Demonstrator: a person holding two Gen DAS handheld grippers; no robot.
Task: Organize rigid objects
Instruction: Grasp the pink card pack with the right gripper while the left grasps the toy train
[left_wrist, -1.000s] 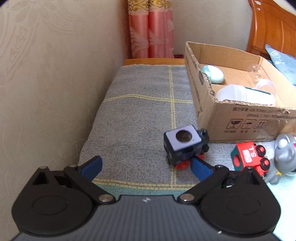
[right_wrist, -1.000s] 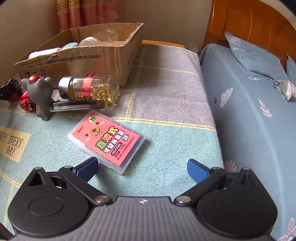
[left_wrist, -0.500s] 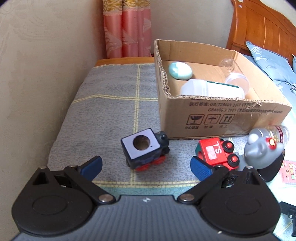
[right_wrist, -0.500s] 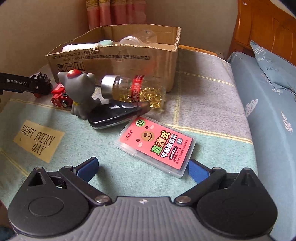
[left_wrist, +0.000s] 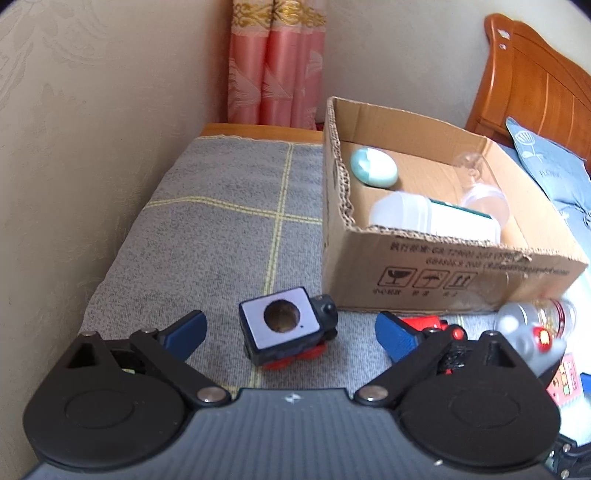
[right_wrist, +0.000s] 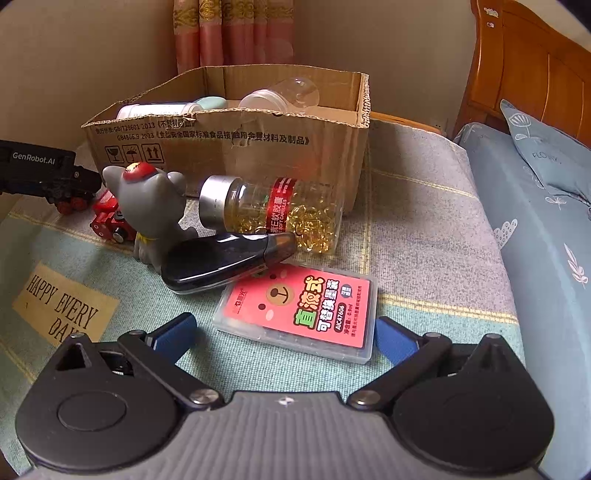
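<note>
Left hand-held gripper (left_wrist: 290, 330) wide, jaws just been closing in, dark toy train car (left_wrist: 286, 326) sitting between the blue pads but untouched on either side. Car stands on the grey blanket (left_wrist: 229, 236), just in front of the cardboard box (left_wrist: 424, 269), square face with round hole turned toward the camera. Red toy train car (left_wrist: 424, 325) just beyond the right pad, partly hidden by it; grey figurine (left_wrist: 524, 336) further right.

Right hand-held gripper (right_wrist: 284, 336) also wide, holding nothing, pink-labelled plastic case (right_wrist: 301, 312) lying flat between its pads, right pad very near the case edge. Black glossy case (right_wrist: 225, 260) overlapping the pink case's far corner; capsule bottle (right_wrist: 269, 210) lying on its side behind.

Likely step: pinch the dark car, lift into the box. To do well: centre the pads on the flat side faces, not the wheels; keep the right pad clear of the red car while closing; squeeze firmly, since wheels may roll on the blanket. Lift above the box rim before moving over. Box already holding a white bottle (left_wrist: 432, 218) and a teal egg-shaped item (left_wrist: 373, 171); set down in bare floor space.
</note>
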